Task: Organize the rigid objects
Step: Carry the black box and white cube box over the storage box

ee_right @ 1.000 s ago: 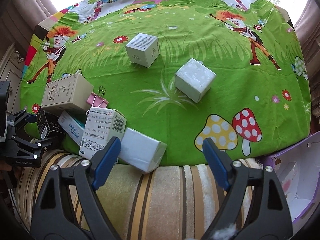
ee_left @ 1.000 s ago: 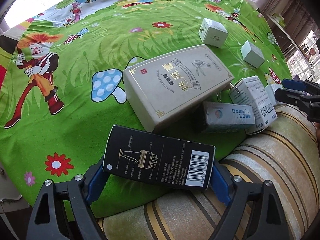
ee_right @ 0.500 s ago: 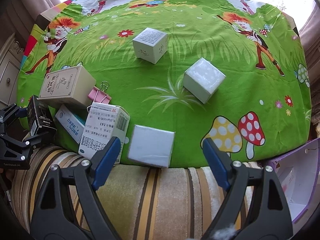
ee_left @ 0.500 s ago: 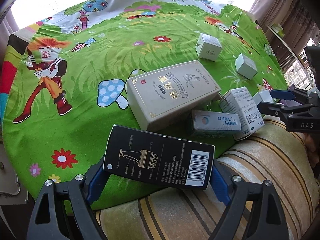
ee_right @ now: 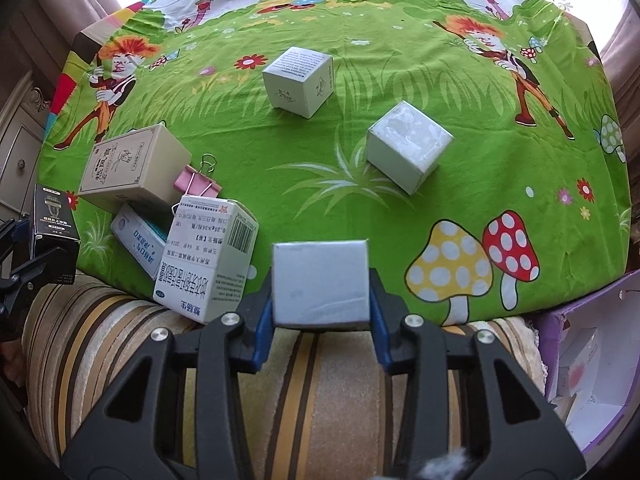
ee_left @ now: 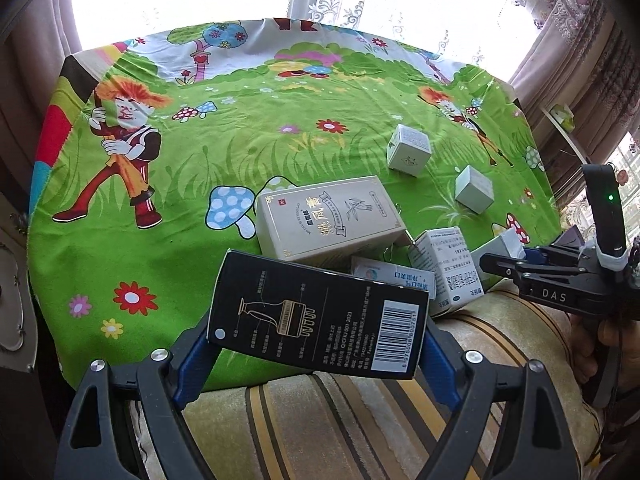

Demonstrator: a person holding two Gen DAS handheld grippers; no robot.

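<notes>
Two grippers are working under my control over a green cartoon tablecloth [ee_right: 400, 208], the biggest thing in view, which is covering the table and hanging against a striped cushion [ee_right: 320, 380] at the near edge. I am seeing a purple box [ee_right: 580, 360] sitting open at the right edge of the right wrist view, beside that cushion.

On the cloth, the beige box [ee_left: 328, 218] is lying flat near the close edge, and it is the largest of the cartons. My left gripper [ee_left: 316, 354] is pinching the black box [ee_left: 318, 316] by its two short ends, holding it level above the cloth edge, barcode face up. Next in size, the white medicine carton [ee_right: 208, 256] is leaning at the cloth edge, touching a flatter blue-and-white carton [ee_right: 138, 240] that is lying partly under the beige box.

My right gripper [ee_right: 320, 316] is squeezing the plain white box [ee_right: 320, 284] between its blue pads, right at the near edge of the cloth, just beside the medicine carton. Two more cubes are standing well apart from the cluster: a printed white cube [ee_right: 298, 82] farther back and a plain white cube [ee_right: 408, 152] nearer the middle.

Smallest of all, a pink binder clip [ee_right: 198, 182] is lying between the beige box and the medicine carton.
</notes>
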